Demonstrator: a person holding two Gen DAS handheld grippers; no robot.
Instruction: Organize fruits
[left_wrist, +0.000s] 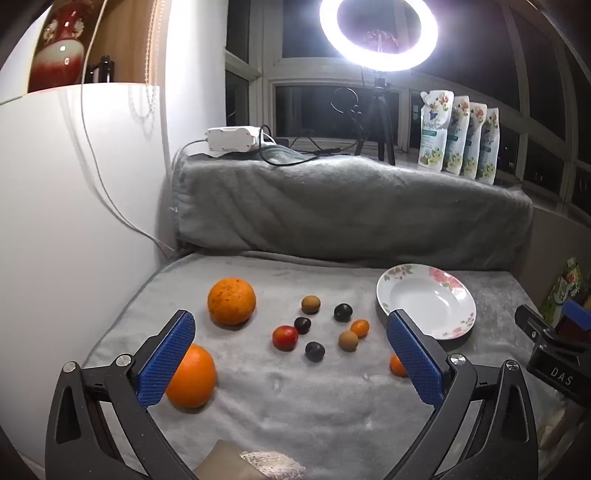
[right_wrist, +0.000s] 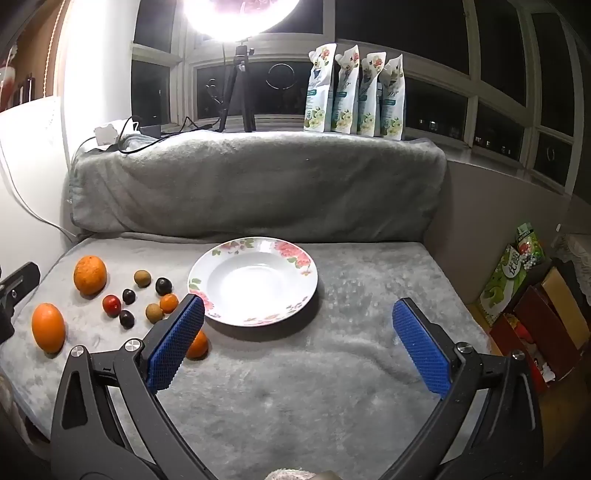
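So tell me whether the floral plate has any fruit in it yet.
Empty. The plate shows only its bare white bowl; every fruit, like the big orange, lies on the grey blanket.

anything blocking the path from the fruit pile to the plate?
Nothing visible. The plate lies empty on the grey blanket, with the fruits loose beside it and bare blanket between. Both grippers, left and right, hang open and empty above the blanket.

I see a grey blanket (right_wrist: 332, 369) over the surface; on it, an empty floral plate (right_wrist: 255, 254); left, two oranges (right_wrist: 89, 275) and scattered small fruits (right_wrist: 142, 277).
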